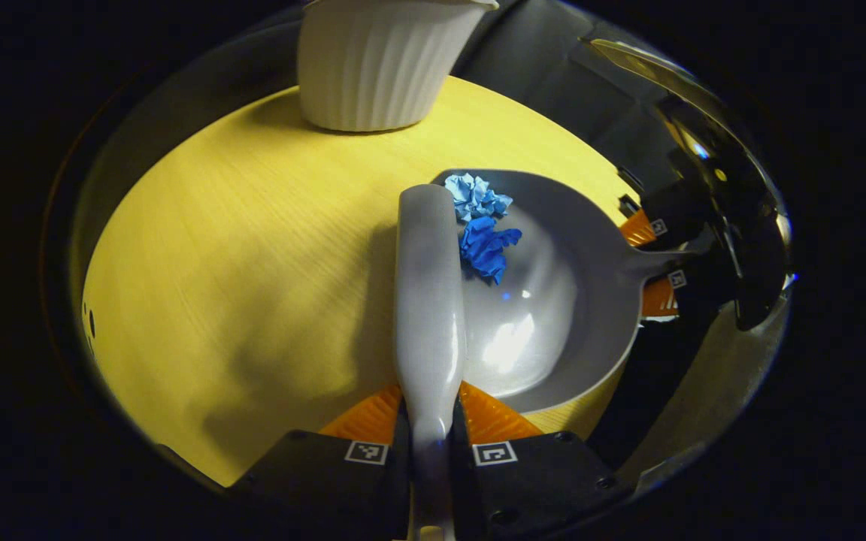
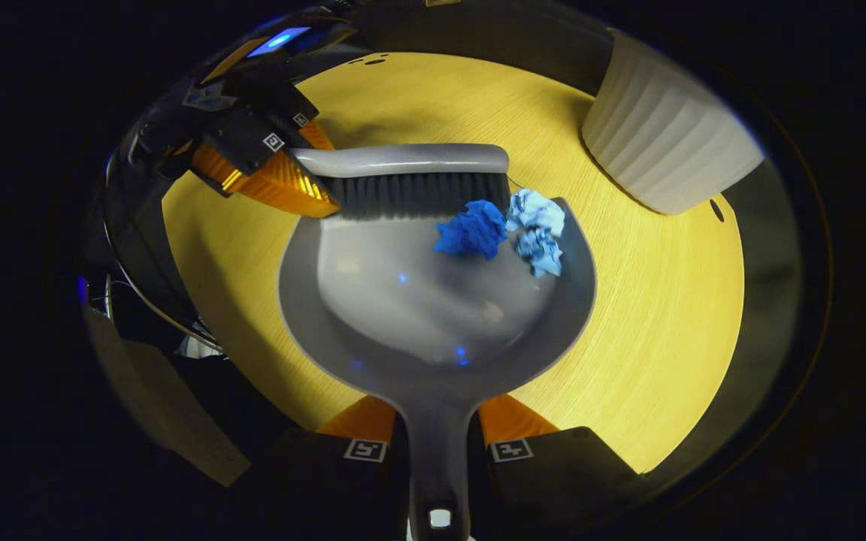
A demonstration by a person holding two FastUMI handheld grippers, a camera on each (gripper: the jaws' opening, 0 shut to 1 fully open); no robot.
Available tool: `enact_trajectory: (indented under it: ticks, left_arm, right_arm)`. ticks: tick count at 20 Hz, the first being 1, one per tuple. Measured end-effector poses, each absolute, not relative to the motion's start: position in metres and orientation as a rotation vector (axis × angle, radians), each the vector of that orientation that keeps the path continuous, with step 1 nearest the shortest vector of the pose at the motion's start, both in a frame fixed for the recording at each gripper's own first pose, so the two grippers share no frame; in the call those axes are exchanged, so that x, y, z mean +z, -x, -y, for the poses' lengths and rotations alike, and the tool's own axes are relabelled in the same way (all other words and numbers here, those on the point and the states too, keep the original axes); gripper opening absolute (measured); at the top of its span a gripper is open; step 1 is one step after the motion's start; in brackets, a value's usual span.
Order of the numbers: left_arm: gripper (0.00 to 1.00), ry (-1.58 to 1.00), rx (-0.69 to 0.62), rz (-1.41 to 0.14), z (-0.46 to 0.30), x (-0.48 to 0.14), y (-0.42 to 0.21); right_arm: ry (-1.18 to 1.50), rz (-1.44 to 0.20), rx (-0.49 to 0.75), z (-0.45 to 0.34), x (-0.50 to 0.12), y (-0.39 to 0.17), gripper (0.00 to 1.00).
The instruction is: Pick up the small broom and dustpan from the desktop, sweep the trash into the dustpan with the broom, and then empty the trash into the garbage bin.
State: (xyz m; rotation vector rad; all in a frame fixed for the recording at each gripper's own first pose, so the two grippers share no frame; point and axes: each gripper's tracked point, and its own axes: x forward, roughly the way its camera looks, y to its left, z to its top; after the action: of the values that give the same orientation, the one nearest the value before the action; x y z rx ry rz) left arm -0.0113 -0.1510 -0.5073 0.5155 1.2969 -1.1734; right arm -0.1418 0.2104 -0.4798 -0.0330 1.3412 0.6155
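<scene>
No words, brands or numbers can be read; small square black-and-white marker tags sit on the tongs, bearing patterns, not text.

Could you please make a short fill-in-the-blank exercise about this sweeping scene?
1. The left tool is shut on the ____.
2. The right tool is shut on the handle of the ____.
3. The two crumpled paper balls are both ____ in colour.
4. The white ribbed bin stands on the ____ table.

Missing words: broom; dustpan; blue; yellow
</scene>
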Motion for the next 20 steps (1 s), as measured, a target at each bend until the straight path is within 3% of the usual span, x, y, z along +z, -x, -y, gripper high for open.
enact_trajectory:
  ticks: [4,5,7,9,10,12,13,20]
  left_arm:
    - [0.29,-0.49,-1.097,-1.283,0.141,-0.496,-0.002]
    - [0.26,-0.459,-1.075,-1.272,0.139,-0.49,-0.008]
    - [0.27,-0.402,-1.035,-1.249,0.126,-0.482,-0.019]
    - [0.26,-0.37,-0.973,-1.215,0.112,-0.47,-0.034]
    - [0.26,-0.363,-0.941,-1.196,0.111,-0.466,-0.036]
    - [0.26,-0.362,-0.879,-1.172,0.105,-0.469,-0.034]
    - [0.27,-0.366,-0.855,-1.17,0.105,-0.469,-0.031]
    - [0.26,-0.297,-0.752,-1.216,0.102,-0.482,-0.026]
  right_arm:
    - [0.032,-1.277,0.598,-0.208,-0.484,0.142,0.35]
    - [0.022,-1.261,0.587,-0.207,-0.484,0.141,0.3]
    - [-0.01,-1.246,0.549,-0.207,-0.484,0.142,0.35]
    - [-0.041,-1.269,0.498,-0.207,-0.481,0.142,0.3]
    - [-0.054,-1.279,0.47,-0.208,-0.478,0.141,0.35]
    - [-0.076,-1.298,0.407,-0.214,-0.472,0.135,0.3]
    - [-0.084,-1.302,0.377,-0.214,-0.468,0.131,0.35]
    - [-0.116,-1.297,0.166,-0.228,-0.463,0.111,0.35]
